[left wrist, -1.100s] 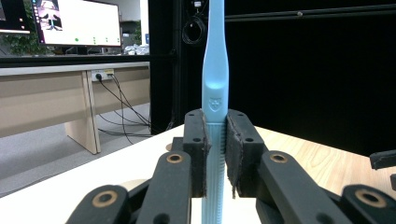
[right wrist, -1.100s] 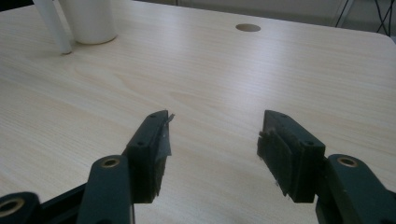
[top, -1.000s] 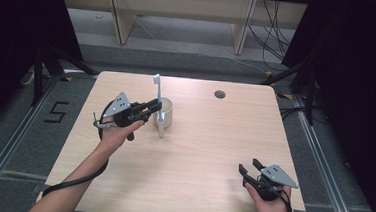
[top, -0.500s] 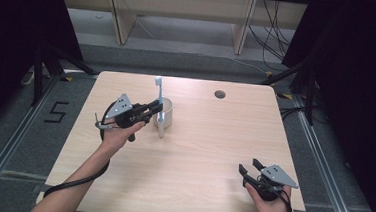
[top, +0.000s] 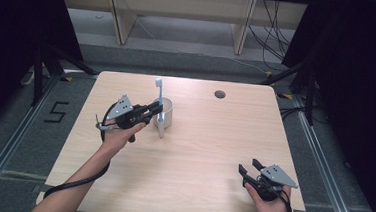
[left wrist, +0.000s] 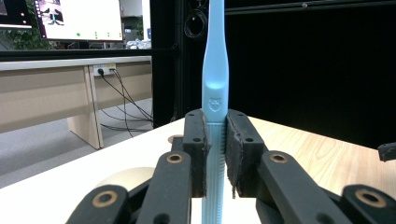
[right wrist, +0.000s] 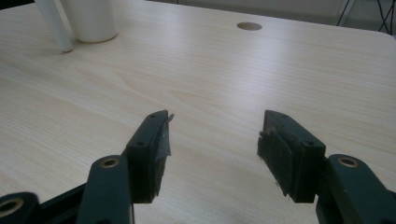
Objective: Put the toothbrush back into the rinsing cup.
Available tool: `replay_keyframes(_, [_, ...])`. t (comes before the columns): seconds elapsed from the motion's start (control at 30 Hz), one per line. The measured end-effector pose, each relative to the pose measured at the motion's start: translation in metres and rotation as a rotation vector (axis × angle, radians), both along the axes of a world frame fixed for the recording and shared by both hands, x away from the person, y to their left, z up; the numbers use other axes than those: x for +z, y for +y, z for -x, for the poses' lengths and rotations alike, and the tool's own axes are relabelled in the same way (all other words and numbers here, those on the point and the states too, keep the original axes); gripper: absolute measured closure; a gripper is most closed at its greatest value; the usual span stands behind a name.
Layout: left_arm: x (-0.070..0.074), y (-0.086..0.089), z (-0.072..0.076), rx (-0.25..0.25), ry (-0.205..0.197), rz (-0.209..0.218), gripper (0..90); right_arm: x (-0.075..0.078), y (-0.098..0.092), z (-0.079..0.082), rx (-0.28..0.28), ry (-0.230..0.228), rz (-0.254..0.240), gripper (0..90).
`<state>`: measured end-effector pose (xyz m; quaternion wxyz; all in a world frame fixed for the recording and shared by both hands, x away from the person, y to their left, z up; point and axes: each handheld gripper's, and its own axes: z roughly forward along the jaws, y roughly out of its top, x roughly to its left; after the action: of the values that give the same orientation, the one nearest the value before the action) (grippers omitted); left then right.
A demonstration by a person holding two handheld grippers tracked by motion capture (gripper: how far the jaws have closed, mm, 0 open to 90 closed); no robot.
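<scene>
Toothbrush (top: 159, 109), pale blue and slim, stands upright beside a white round cup (top: 166, 113) on the pale wood-grain table (top: 198, 152) in the high view, clamped by the left gripper (top: 150, 108); the right gripper (top: 249, 169) rests near the front right corner. Left gripper view: black jaws pinch its ribbed plastic handle. Right gripper view: jaws gape wide, holding nothing; the cup's inside is hidden.

A round hole (top: 220, 94) is set into the far part of the pale wooden worktop (top: 198, 152). Cables (top: 274, 29) are seen on the grey floor (top: 18, 139) behind, beside wooden legs (top: 118, 16).
</scene>
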<state>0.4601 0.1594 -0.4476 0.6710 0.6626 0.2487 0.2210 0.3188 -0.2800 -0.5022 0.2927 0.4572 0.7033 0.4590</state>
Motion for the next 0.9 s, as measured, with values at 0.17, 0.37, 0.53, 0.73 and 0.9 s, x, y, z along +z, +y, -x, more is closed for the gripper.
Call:
replay_keyframes(0.17, [-0.001,-0.001,0.0,0.0,0.001,-0.002,78.5,0.0,-0.001,-0.001,0.005,-0.014,0.014,43.0])
replay_keyframes(0.37, [-0.003,-0.001,0.0,0.003,0.0,-0.003,78.5,0.0,0.001,0.0,0.005,0.009,-0.009,43.0])
replay_keyframes(0.53, [-0.005,-0.002,0.0,0.004,0.0,-0.008,78.5,0.0,0.0,-0.001,0.005,-0.003,0.009,43.0])
replay_keyframes(0.73, [-0.009,-0.003,0.0,0.005,-0.002,-0.017,78.5,-0.001,0.0,-0.001,0.008,-0.001,0.01,42.9])
replay_keyframes(0.9, [-0.013,-0.003,-0.001,0.008,0.007,-0.021,78.5,-0.002,0.003,0.0,0.005,0.014,-0.028,43.0])
